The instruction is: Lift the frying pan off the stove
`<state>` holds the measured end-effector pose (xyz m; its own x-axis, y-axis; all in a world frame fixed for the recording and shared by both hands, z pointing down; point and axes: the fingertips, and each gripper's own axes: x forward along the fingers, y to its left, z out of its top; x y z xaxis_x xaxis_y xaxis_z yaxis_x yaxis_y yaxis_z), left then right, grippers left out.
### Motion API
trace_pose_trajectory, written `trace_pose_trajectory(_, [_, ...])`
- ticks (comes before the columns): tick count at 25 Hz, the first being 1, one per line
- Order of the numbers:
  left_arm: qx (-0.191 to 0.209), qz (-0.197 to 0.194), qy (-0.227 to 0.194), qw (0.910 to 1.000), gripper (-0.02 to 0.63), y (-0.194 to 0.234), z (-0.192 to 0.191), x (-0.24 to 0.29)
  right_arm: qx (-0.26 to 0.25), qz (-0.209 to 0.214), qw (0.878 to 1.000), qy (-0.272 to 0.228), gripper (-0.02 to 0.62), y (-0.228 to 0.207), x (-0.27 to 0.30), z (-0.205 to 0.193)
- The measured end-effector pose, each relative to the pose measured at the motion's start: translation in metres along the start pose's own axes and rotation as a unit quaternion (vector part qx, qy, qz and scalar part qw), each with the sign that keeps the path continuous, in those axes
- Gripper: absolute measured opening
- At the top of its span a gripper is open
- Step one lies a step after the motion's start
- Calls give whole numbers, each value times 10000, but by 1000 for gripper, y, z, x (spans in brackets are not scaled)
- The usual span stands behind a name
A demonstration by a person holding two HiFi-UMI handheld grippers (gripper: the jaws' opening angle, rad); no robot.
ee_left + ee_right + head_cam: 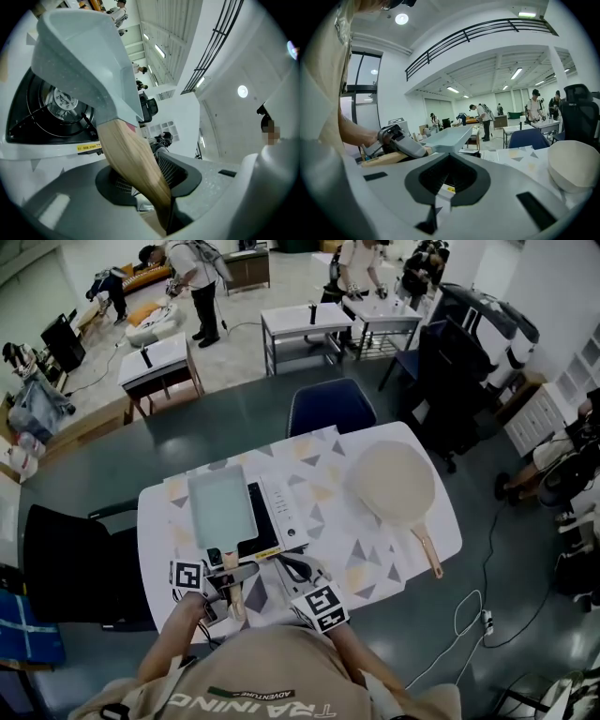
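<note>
A pale blue-grey rectangular frying pan point(221, 507) is over the white tabletop stove point(277, 517), with its wooden handle point(232, 592) pointing back at me. My left gripper point(230, 568) is at that handle. In the left gripper view the handle point(131, 159) runs down between the jaws, which stand wide and are open. The pan point(84, 56) rises above the black burner point(61, 101). My right gripper point(292, 566) hangs at the stove's front right, shut and empty. From the right gripper view, the pan point(447, 136) looks level, and the left gripper point(401, 143) lies along the handle point(386, 158).
A round cream pan point(394, 482) with a wooden handle point(429, 554) lies upside down at the table's right. The table point(159, 549) has a patterned cloth. A blue chair point(330, 407) stands behind it and a black chair point(75, 563) at its left. People work at desks farther back.
</note>
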<state>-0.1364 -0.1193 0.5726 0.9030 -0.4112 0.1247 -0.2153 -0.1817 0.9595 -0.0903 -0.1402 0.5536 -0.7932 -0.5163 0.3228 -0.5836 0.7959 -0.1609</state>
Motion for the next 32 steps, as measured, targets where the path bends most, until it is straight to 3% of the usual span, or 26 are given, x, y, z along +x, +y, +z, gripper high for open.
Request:
trace_pose_trajectory(5, [47,81,1,10000,133,-9,4,-1,-131,31,9998,-112,1,2,-2,12])
trace_pose_trajectory(14, [300,-188,1,9994,137,-23,4,1,-294,101,9994,-168,0,7,-6,19])
trace_pose_trajectory(20, [120,-39,-39,9999,140,-25,1,-3,-405,164,9989,-154,0,15,-6,21])
trace_pose_trajectory(25, [259,-276,-77,9993,141,-29,4,-2,-482,180,9985,-162,2,15,-8,28])
trace_pose_trajectory(32, [52,-176,-123,9998,143,-21,2,-4,-530,183,9984,-90,0,14,-7,25])
